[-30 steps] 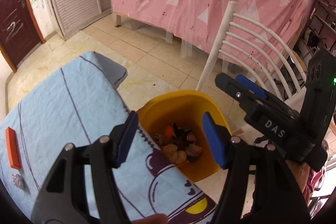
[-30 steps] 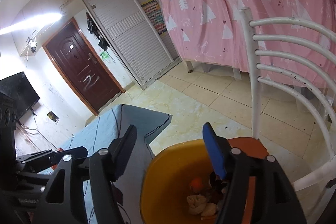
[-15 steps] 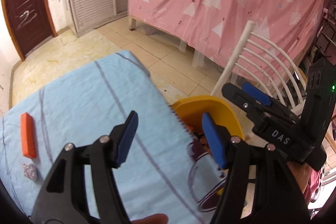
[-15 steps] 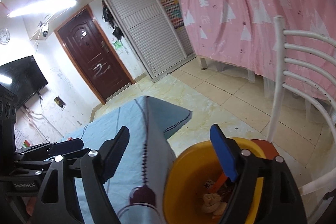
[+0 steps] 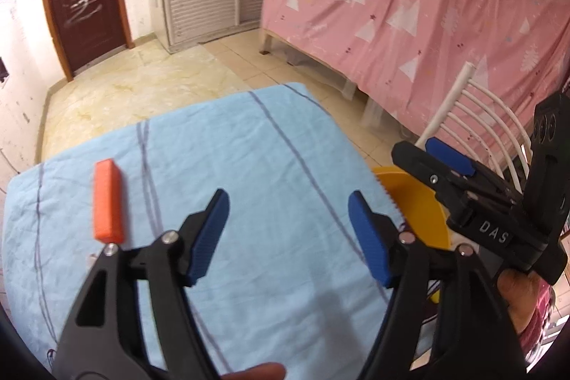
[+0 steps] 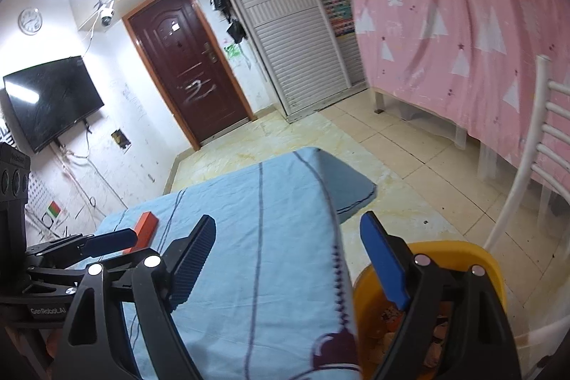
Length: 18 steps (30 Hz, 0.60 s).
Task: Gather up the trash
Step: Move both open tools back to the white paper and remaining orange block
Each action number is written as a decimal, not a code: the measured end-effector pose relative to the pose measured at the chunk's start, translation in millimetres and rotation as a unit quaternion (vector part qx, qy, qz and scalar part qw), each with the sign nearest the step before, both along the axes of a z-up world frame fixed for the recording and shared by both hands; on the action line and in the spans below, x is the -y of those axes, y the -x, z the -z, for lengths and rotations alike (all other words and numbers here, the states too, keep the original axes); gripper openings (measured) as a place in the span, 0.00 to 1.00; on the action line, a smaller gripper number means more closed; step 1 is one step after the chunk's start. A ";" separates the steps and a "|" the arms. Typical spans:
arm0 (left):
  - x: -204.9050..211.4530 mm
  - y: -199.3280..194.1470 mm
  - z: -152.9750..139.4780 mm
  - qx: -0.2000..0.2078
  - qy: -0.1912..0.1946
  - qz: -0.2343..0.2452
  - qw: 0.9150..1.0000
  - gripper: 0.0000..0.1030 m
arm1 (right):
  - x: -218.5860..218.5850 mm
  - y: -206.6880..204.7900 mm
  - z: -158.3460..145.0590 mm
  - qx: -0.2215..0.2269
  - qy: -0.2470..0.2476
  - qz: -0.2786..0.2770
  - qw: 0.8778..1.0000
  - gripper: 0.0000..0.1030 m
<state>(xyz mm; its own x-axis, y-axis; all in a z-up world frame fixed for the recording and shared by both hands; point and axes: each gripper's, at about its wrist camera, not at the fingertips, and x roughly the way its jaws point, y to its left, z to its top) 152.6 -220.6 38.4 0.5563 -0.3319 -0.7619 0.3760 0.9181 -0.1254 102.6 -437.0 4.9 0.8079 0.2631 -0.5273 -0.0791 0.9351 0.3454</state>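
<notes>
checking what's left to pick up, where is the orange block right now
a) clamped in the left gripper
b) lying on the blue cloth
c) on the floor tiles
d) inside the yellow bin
b: the orange block lies flat on the blue cloth, apart from the open left gripper and outside the yellow bin.

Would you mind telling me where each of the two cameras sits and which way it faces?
Left wrist: on the left gripper, facing across the blue cloth; the right gripper and the person's hand show.
Right wrist: on the right gripper, facing the brown door; the left gripper shows.
Shared: orange block, yellow bin, white chair.
</notes>
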 end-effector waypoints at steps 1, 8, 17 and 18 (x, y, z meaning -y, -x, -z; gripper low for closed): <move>-4.7 0.3 -0.3 0.002 0.000 -0.004 1.000 0.65 | -4.3 -2.3 -0.5 -0.001 0.001 -0.004 1.000 0.75; -42.5 -5.0 0.0 0.001 0.001 -0.035 0.999 0.65 | -38.5 -16.3 -0.2 -0.009 0.012 -0.031 0.999 0.75; -91.1 -7.4 8.4 0.001 -0.011 -0.079 0.997 0.72 | -85.1 -37.2 -1.7 -0.017 0.028 -0.067 0.997 0.75; -98.4 -8.7 10.4 0.000 -0.013 -0.086 0.996 0.72 | -90.0 -39.3 -1.6 -0.018 0.029 -0.072 0.997 0.75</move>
